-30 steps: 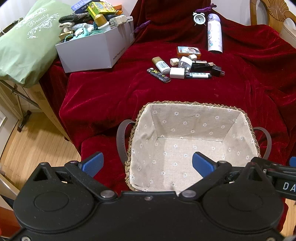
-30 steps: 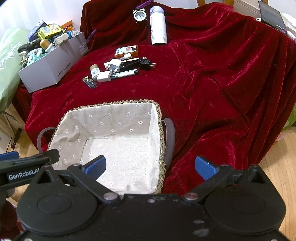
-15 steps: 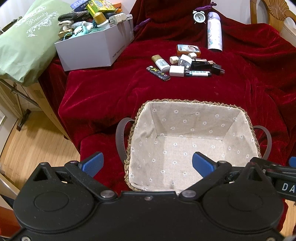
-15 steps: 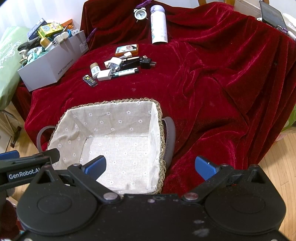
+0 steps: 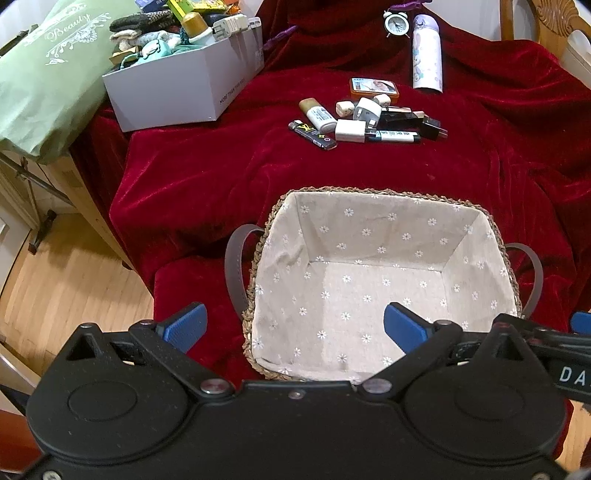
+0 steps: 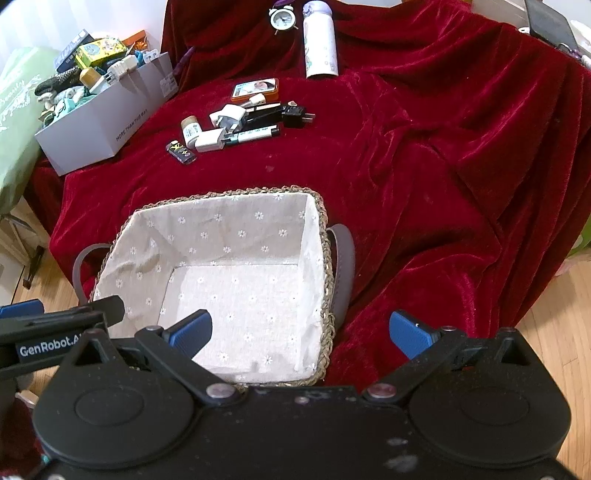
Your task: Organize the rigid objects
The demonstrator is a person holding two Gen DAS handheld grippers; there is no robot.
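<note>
A woven basket [image 5: 384,195] [image 6: 229,195] with a daisy-print lining sits empty on the red velvet cloth, close in front of both grippers. Beyond it lies a cluster of small items: a white charger [image 5: 350,130] [image 6: 209,140], a black lighter [image 5: 312,134] [image 6: 181,151], a marker pen [image 5: 395,136] [image 6: 255,135], a small bottle [image 5: 317,114] and an orange tin [image 5: 374,87] [image 6: 255,89]. My left gripper [image 5: 293,326] is open over the basket's near left corner. My right gripper [image 6: 301,332] is open over its near right corner. Neither holds anything.
A grey box [image 5: 184,85] [image 6: 96,125] full of assorted things stands at the back left beside a green bag [image 5: 44,81]. A white flask [image 5: 427,55] [image 6: 320,40] and an alarm clock [image 5: 396,23] lie at the back. The cloth drops to a wooden floor [image 5: 62,280] on the left.
Both views have shifted slightly back and up; the basket and the item cluster sit a little lower in frame. Nothing was grasped or moved.
</note>
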